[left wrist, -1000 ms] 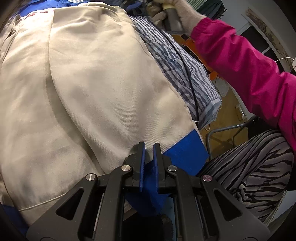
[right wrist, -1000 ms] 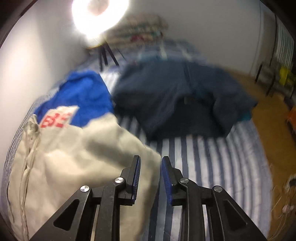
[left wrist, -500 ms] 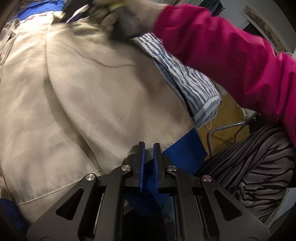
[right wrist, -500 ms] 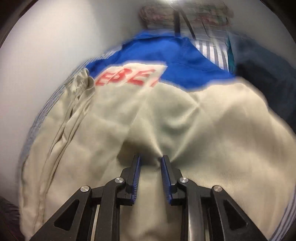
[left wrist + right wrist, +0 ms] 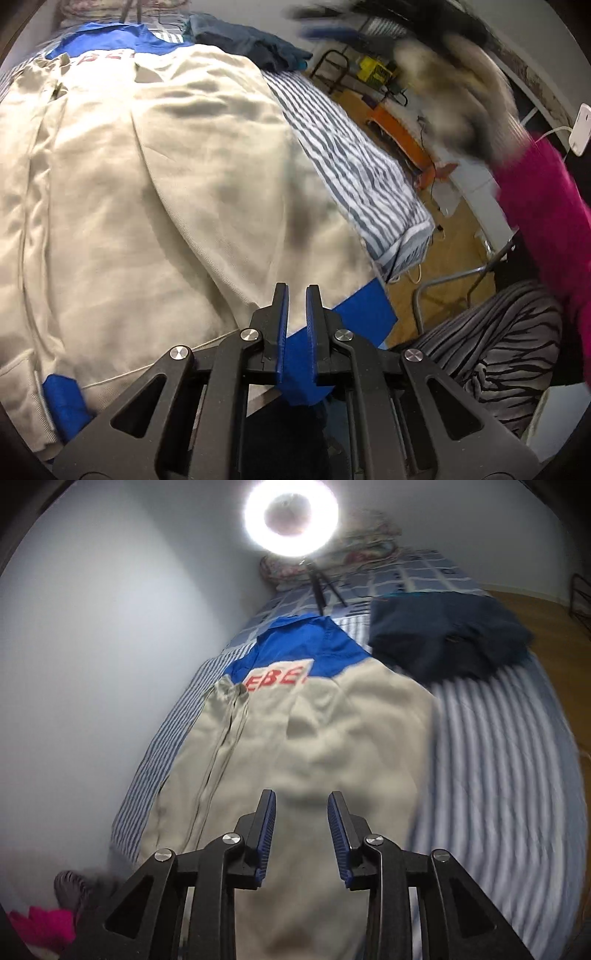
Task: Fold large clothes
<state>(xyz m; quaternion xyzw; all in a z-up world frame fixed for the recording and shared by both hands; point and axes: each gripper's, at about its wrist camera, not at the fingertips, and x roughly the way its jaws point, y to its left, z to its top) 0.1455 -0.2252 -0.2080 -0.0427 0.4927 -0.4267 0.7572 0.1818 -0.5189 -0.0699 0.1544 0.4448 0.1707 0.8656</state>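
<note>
White walls, wood floor (image 5: pixel 546 627) – a ring light (image 5: pixel 291 515) glows over the striped bed (image 5: pixel 509 760)

My left wrist view sits close over the jacket (image 5: pixel 166 192) hem, angled down. My right looks along the bed (image 5: pixel 498 760) from higher; both share the jacket.

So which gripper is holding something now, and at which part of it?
The left gripper is shut on the jacket's blue hem. The right gripper has just been opening, with nothing between its pads.
</note>
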